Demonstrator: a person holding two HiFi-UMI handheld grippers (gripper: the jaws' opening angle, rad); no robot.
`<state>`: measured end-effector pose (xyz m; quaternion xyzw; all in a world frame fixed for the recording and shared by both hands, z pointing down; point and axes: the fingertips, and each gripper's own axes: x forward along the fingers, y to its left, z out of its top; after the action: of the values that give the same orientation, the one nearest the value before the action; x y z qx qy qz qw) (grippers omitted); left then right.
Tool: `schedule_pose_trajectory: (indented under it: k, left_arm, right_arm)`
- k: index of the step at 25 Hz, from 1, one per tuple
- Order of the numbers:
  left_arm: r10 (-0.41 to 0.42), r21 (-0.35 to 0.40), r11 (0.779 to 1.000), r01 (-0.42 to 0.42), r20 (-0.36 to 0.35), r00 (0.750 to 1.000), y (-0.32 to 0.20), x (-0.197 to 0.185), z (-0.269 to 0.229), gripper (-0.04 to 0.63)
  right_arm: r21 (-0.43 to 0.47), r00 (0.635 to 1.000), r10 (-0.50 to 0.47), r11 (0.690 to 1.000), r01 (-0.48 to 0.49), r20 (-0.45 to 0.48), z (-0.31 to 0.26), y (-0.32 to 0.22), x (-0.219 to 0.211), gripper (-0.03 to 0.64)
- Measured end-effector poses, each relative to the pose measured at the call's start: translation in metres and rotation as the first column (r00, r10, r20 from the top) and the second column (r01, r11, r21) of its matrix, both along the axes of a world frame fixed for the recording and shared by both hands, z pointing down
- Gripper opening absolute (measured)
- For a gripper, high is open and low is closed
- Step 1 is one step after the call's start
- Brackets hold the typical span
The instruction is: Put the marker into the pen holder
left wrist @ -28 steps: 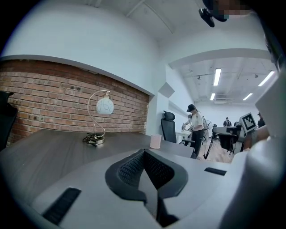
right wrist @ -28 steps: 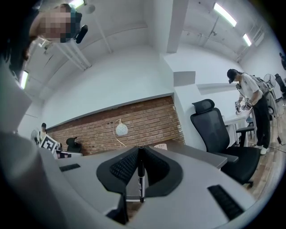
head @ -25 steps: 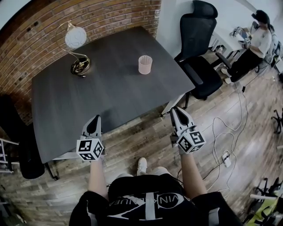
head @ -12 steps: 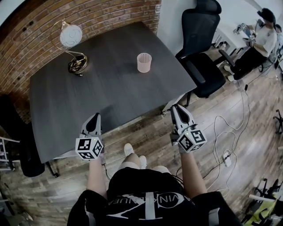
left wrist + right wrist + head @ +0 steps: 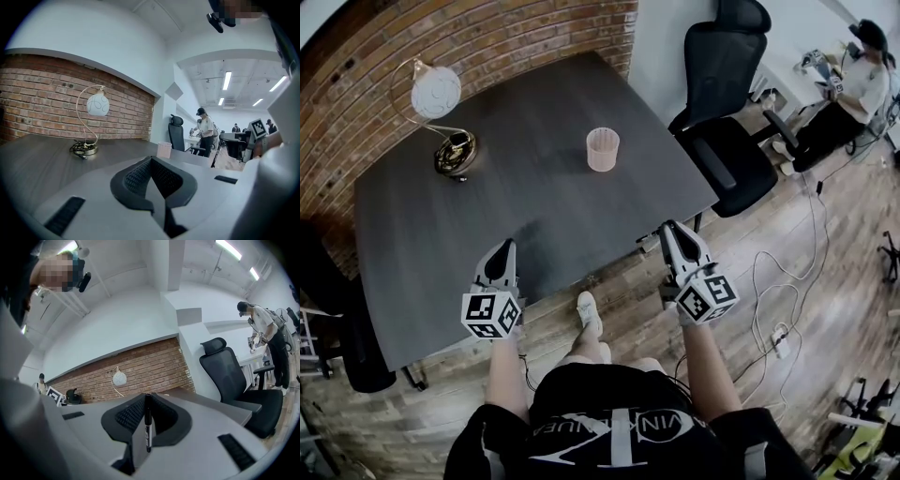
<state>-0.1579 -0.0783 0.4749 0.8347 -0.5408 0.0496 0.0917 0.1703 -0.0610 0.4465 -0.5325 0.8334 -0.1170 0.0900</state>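
The pink pen holder [image 5: 602,150] stands upright on the dark grey table [image 5: 487,216], right of its middle; the left gripper view shows the pen holder [image 5: 164,150] small and far off. My right gripper [image 5: 667,229] hovers over the table's near right corner, shut on a black marker [image 5: 148,427] that stands upright between its pads. My left gripper [image 5: 502,249] hangs over the near edge of the table; the left gripper [image 5: 151,160] has its jaws shut with nothing in them. Both grippers are well short of the pen holder.
A globe lamp [image 5: 441,117] with a brass base stands at the table's far left, by the brick wall [image 5: 487,37]. A black office chair [image 5: 727,122] sits right of the table. Cables [image 5: 778,281] lie on the wooden floor. A person [image 5: 853,89] is far right.
The person has stepped closer to the table, one foot forward. The table and pen holder sit slightly nearer in the head view. Both grippers keep their pose and stay shut.
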Motion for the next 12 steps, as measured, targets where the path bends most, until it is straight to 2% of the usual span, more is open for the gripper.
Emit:
schedule_pose_trajectory:
  k: [12]
  left_arm:
    - [0.042,0.010,0.999,-0.042,-0.030,0.999,-0.069,0.021,-0.005,0.012]
  right_arm:
    - [0.018,0.999,-0.049,0.999,0.049,0.007,-0.012,-0.081,-0.017,0.049]
